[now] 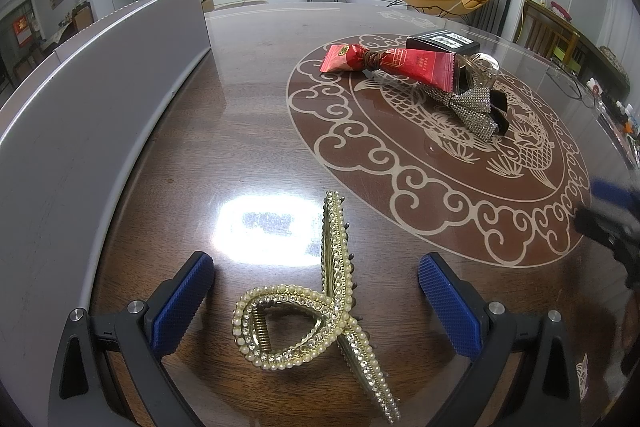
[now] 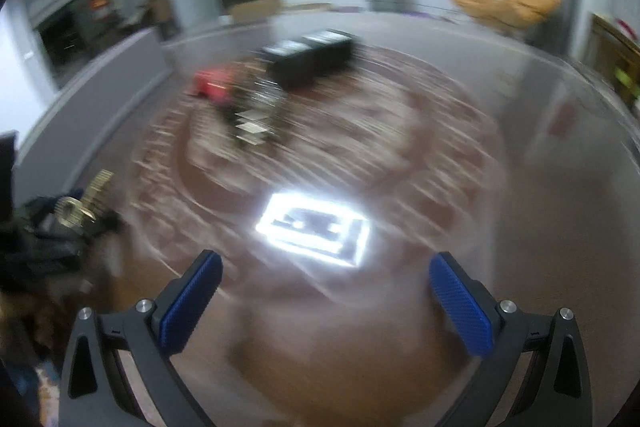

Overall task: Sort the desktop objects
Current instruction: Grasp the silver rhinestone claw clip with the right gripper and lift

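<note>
A gold, pearl-studded hair claw [image 1: 316,311] lies on the dark wooden table between the blue pads of my left gripper [image 1: 316,279], which stands open around it without touching. Farther off on the round carved pattern lie a red wrapped packet [image 1: 384,63], a black box [image 1: 442,41], a clear hair clip [image 1: 482,67] and a rhinestone bow clip [image 1: 472,107]. The right wrist view is motion-blurred. My right gripper [image 2: 326,291] is open and empty above the table, with the black box [image 2: 310,57] and red packet [image 2: 212,85] far ahead.
A grey panel [image 1: 100,99] runs along the table's left side. The left gripper and gold claw [image 2: 84,203] show at the left edge of the right wrist view; the right gripper's blurred tip [image 1: 608,223] shows at the right edge of the left wrist view. Lamp glare [image 2: 316,223] reflects on the table.
</note>
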